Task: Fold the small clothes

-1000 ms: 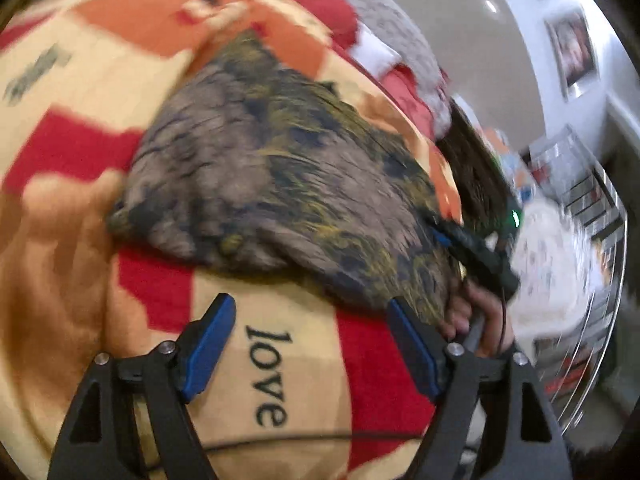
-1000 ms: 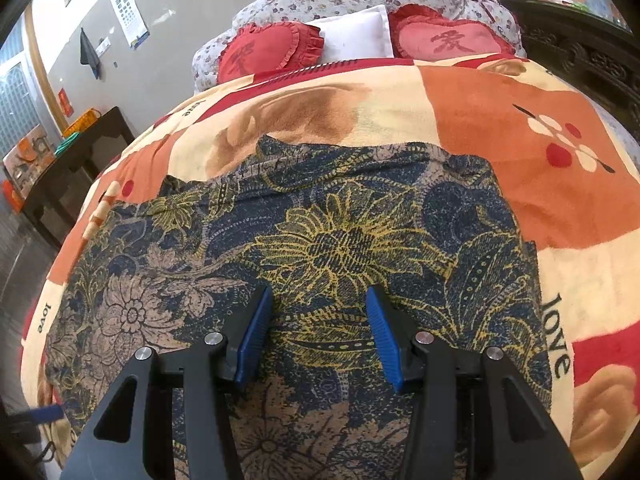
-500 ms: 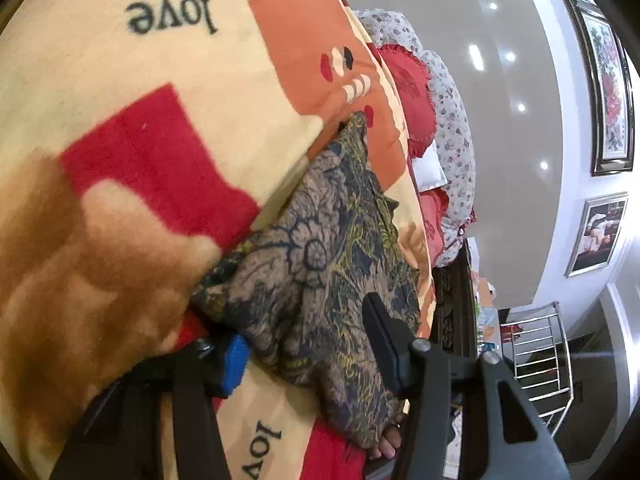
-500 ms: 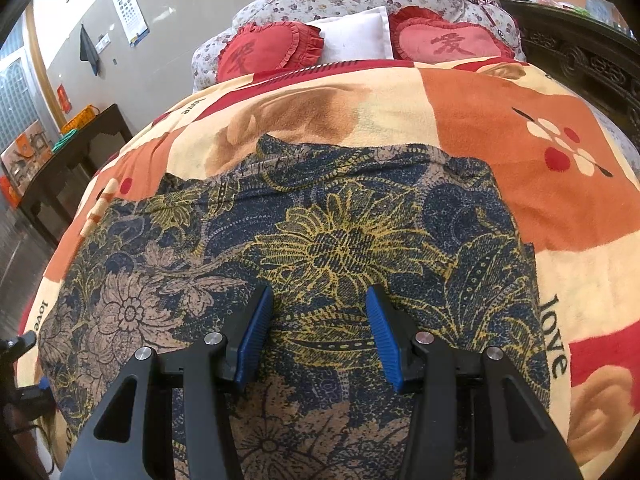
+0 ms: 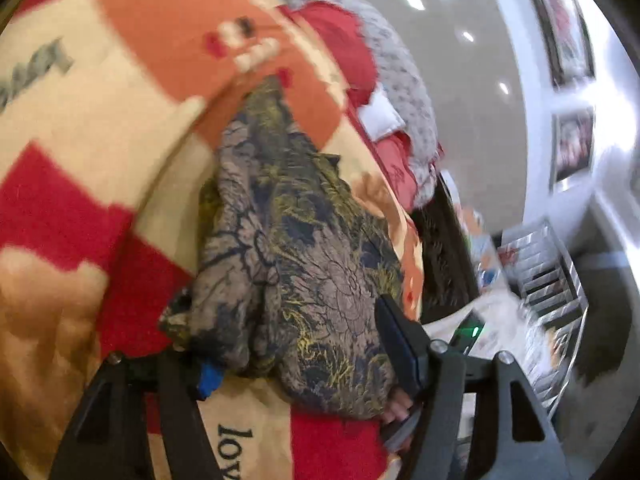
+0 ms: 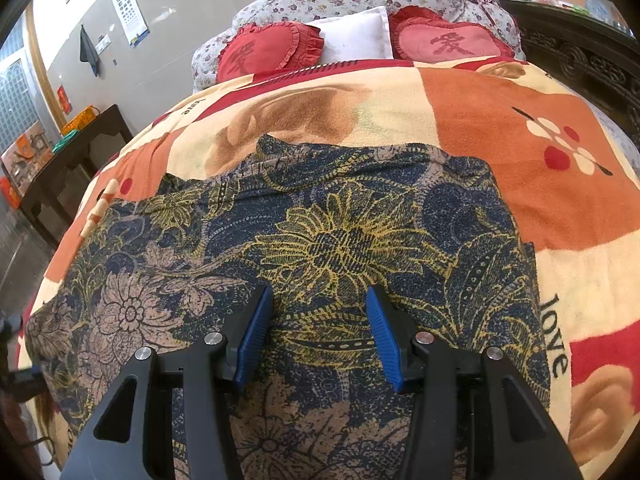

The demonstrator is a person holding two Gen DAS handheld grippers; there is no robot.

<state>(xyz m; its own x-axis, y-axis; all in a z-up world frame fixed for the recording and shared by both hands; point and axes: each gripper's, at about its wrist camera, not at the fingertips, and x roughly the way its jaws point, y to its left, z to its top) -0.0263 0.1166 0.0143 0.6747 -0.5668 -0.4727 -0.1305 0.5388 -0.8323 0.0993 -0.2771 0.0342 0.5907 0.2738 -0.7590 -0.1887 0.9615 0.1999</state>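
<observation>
A dark blue, tan and yellow floral garment (image 6: 340, 240) lies spread on the patterned blanket (image 6: 500, 128) of a bed. My right gripper (image 6: 318, 330) is open, its blue-padded fingers resting over the garment's middle with nothing held. In the left wrist view the same garment (image 5: 304, 264) shows bunched at its side edge. My left gripper (image 5: 300, 354) is open, its jaws on either side of that bunched edge; the left blue pad (image 5: 210, 376) is partly hidden under cloth. The view is blurred.
Two red heart cushions (image 6: 272, 50) and a white pillow (image 6: 354, 38) sit at the headboard. A dark carved cabinet (image 6: 580, 52) stands to the right, a dark side table (image 6: 68, 168) to the left. A metal rack (image 5: 552, 280) stands past the bed.
My left gripper has swung in from the bed's side and now has the garment's bunched edge between its open jaws. The right gripper has not moved.
</observation>
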